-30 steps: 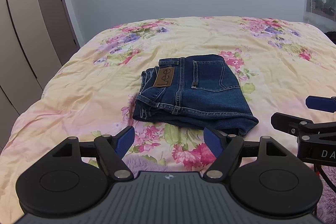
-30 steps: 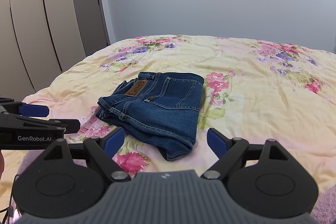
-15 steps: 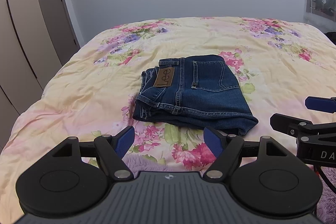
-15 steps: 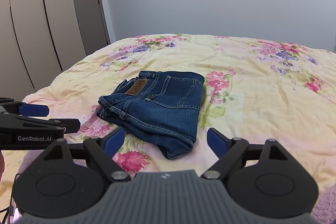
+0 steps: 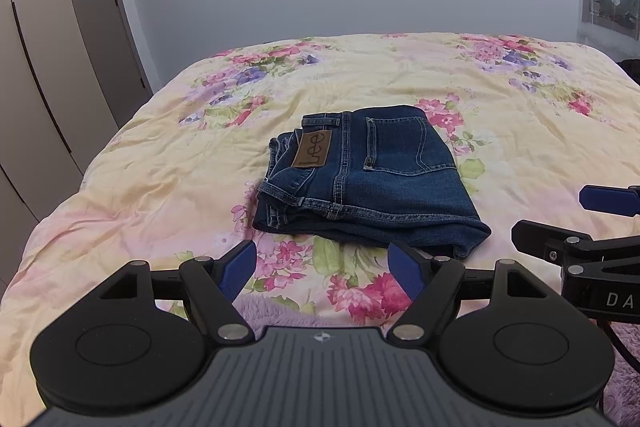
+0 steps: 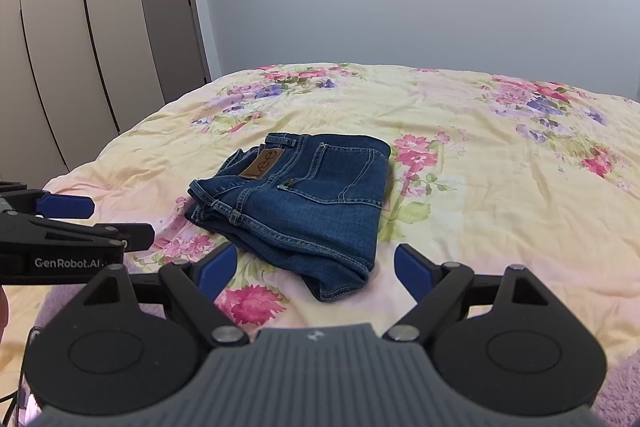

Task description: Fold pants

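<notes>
"Lee" on the jeans' leather patch [image 5: 312, 149] — "GenRobot.AI" on the left hand-held gripper [image 6: 76, 227].

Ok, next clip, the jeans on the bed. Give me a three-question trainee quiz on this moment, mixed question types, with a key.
1. True or false: the left gripper is shut on the jeans.
2. Multiple choice: the jeans lie as A) spread out flat at full length, B) a compact folded bundle, C) hanging off the edge of the bed.
3. Short answer: what do the jeans rest on?

Key
1. False. Both the left gripper and the right gripper are open, held short of the jeans and touching nothing.
2. B. The brown patch and back pocket face up on top.
3. The floral bedspread.
</notes>
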Motion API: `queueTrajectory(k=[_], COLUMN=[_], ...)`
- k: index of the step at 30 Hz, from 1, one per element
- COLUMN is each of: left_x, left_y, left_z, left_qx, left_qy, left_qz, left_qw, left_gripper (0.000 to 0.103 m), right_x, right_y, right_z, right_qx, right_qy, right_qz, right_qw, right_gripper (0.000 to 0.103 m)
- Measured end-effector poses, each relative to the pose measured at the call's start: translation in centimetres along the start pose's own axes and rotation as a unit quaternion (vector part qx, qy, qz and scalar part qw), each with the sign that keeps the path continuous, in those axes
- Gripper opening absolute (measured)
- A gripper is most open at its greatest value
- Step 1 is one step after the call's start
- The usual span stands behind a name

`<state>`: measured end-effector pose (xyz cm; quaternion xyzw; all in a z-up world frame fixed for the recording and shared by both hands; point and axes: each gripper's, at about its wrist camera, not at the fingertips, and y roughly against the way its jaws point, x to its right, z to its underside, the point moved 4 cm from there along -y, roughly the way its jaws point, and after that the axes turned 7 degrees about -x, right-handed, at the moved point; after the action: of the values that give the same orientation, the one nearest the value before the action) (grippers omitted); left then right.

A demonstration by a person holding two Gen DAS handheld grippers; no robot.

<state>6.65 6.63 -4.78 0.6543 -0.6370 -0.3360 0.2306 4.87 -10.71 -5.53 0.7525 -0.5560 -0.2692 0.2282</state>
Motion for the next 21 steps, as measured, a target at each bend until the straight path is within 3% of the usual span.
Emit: queueTrajectory(k=[21], left_x=[-0.53], left_y=[0.22], left_z=[-0.19], left_qx=[0.008], left_qy=[0.002], left_qz=[0.003], left_qw=[1.0], left_gripper=[0.088], right_x=[0.14], right_y=[-0.09], right_z=[0.09], right_qx=[-0.006], right_qy=[-0.001], right_qz=[-0.002], right_qw=[1.0], right_gripper=[0.082])
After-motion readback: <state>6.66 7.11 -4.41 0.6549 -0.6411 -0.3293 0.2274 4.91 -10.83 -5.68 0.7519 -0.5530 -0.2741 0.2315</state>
